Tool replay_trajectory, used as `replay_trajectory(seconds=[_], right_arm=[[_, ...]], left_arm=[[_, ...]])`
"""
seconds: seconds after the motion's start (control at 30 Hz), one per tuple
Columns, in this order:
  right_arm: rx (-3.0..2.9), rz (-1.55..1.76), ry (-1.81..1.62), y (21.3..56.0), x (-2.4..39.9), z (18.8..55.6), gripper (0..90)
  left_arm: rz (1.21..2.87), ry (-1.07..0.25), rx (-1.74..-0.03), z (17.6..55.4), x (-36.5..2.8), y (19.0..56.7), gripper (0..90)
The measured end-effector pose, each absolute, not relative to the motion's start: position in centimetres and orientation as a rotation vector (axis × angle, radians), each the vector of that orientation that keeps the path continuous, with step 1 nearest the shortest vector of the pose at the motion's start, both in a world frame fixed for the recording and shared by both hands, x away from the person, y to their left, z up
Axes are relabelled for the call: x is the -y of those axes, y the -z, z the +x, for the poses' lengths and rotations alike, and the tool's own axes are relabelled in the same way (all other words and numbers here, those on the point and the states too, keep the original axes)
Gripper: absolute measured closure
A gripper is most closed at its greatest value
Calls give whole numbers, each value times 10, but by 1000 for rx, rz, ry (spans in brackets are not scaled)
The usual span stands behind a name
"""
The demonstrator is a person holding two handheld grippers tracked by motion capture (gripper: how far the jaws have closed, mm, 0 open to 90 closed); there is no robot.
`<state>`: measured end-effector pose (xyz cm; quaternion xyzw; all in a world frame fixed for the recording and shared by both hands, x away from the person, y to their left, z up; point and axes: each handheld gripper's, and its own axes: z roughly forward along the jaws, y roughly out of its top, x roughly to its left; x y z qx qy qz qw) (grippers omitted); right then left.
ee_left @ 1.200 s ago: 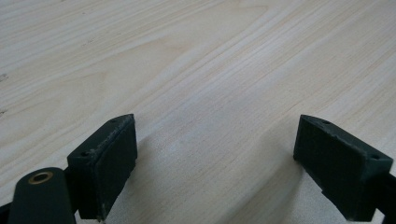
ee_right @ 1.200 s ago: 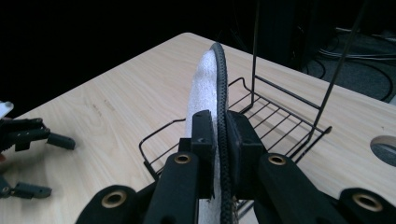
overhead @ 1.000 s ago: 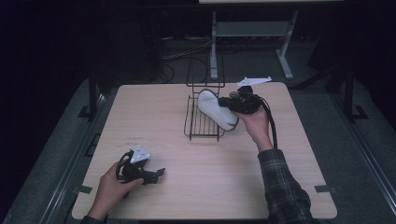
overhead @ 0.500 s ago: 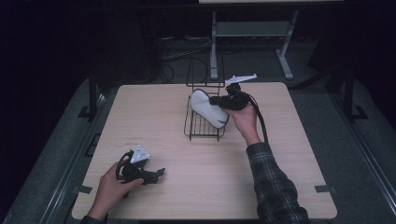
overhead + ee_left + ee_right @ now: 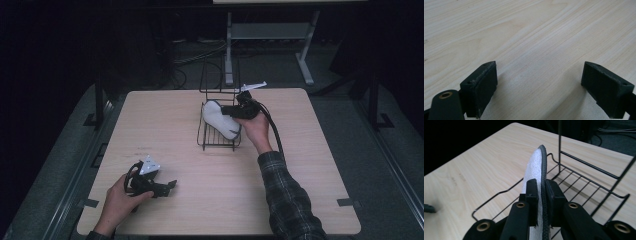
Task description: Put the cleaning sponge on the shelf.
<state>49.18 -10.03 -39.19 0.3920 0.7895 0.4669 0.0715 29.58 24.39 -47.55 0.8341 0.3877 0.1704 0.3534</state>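
- Right gripper view: the right gripper (image 5: pixel 541 195) has its two black fingers (image 5: pixel 532 195) clamped on a white insole (image 5: pixel 535 167) with a dark rim, gripped edge-on so that it stands up thin between them.
- The insole rises from the fingers and reaches out over the wire rack (image 5: pixel 584 182), above its grid floor.
- The rack's black wires form a low front rim and an upright back frame; pale wood shows through the grid.
- High view: the right gripper (image 5: pixel 235 111) is held over the rack (image 5: pixel 218 140), the insole (image 5: pixel 220 119) hanging from it at a slant, its lower end down inside the rack; whether it touches the wires I cannot tell.
- The right hand (image 5: pixel 255 127) grips the tool from the near right side, a plaid sleeve (image 5: pixel 287 195) behind it and a black cable trailing along the arm.
- Left gripper view: the left gripper (image 5: pixel 539 87) has its fingers (image 5: pixel 482 85) wide apart with nothing between them, bare wood grain below.
- High view: the left gripper (image 5: pixel 162 186) lies low at the near left corner of the tabletop (image 5: pixel 150 125), held by the left hand (image 5: pixel 120 197), well apart from the rack.
- The rack stands toward the far middle of the tabletop.
- Beyond the far edge, a metal stand (image 5: pixel 265 35) and cables sit on a dark floor.
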Motion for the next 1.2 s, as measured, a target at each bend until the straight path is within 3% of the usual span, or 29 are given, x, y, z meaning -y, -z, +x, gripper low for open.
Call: replay_trajectory(seconds=[1.2], right_arm=[[-2326,1259,-1207,424,110,506,698]], left_arm=[[2157,-441,-1004,296,-244,475,127]])
